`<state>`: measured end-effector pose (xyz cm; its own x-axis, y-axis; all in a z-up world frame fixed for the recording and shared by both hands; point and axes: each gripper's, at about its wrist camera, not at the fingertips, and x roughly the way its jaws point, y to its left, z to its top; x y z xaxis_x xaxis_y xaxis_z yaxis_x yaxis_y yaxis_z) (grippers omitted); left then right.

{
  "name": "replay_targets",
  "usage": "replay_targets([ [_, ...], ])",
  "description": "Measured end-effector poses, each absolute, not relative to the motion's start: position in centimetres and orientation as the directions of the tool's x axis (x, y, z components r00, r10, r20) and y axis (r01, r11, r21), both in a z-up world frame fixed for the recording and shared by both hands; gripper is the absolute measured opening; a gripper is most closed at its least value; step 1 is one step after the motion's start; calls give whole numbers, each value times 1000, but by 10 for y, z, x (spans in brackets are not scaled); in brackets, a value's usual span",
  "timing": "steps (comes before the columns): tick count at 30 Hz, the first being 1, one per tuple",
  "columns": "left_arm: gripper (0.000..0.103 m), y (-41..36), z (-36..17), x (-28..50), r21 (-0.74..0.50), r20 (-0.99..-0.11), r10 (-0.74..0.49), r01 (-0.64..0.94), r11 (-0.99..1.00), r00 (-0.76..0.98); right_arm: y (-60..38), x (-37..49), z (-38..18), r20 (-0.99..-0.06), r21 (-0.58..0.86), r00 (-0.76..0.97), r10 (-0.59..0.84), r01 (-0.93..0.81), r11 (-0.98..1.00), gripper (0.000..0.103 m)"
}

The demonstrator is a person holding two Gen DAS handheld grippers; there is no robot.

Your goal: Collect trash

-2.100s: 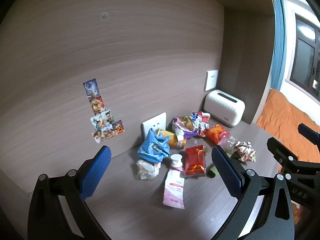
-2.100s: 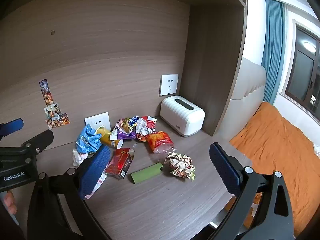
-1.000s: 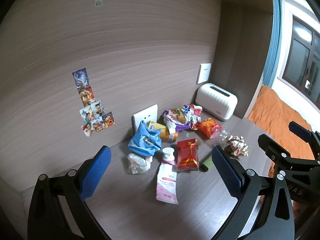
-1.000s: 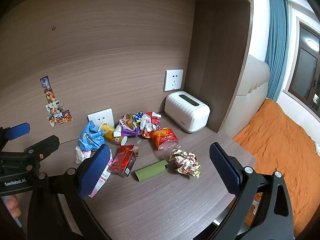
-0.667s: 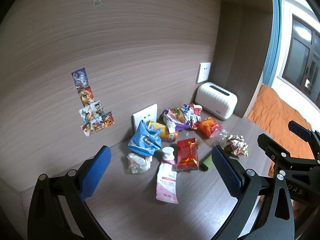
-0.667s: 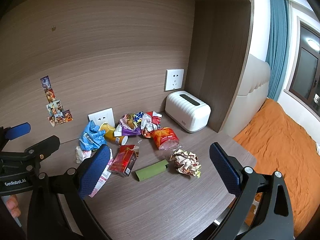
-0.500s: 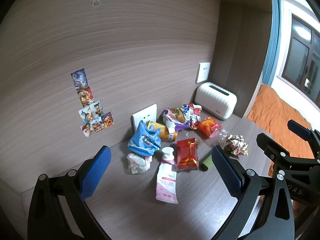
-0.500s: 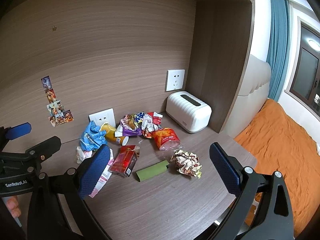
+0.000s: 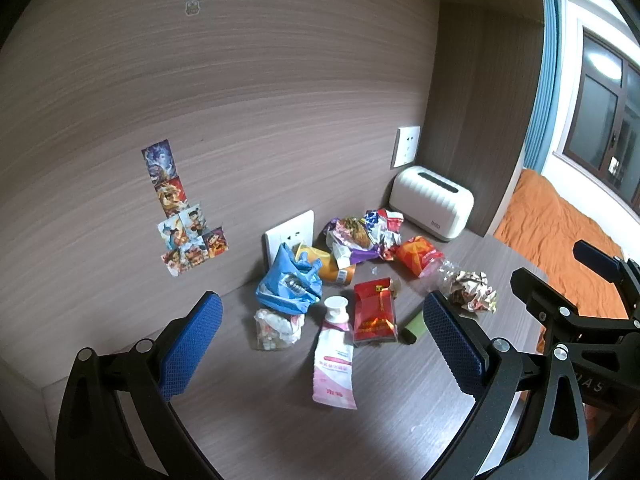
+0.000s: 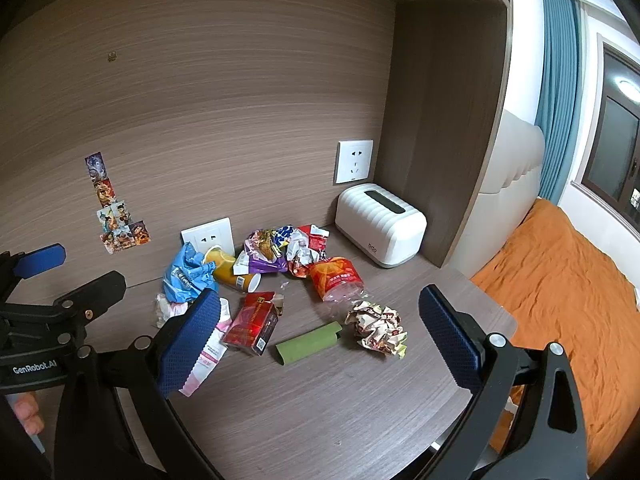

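Note:
Trash lies in a loose heap on the wooden desk (image 10: 320, 408). It holds a crumpled paper ball (image 10: 379, 329), a green tube (image 10: 308, 346), a red box (image 10: 251, 323), a pink-and-white tube (image 9: 335, 364), a blue bag (image 9: 289, 281), an orange cup (image 10: 231, 271), a red wrapper (image 10: 335, 276) and purple wrappers (image 10: 262, 257). My left gripper (image 9: 320, 354) is open and empty, held above the desk in front of the heap. My right gripper (image 10: 316, 344) is open and empty, also held above the desk.
A white ribbed box (image 10: 380, 229) stands at the back right under a wall socket (image 10: 354, 161). A second socket (image 10: 209, 237) is behind the heap. Stickers (image 9: 182, 216) are on the wall. An orange bed (image 10: 560, 300) lies past the desk's right edge.
Both grippers have drawn back and up a little from the heap, then held almost still. Nothing on the desk has moved.

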<state>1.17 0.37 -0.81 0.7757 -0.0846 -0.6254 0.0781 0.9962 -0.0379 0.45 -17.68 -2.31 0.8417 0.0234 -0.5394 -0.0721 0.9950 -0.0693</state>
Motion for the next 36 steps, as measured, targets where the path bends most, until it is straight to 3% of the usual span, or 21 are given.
replay_targets([
  [36,98,6,-18,14,-40,-631,-93,88,995,770,-176,10,-36,-568,-60,823,27,-74,995,99],
])
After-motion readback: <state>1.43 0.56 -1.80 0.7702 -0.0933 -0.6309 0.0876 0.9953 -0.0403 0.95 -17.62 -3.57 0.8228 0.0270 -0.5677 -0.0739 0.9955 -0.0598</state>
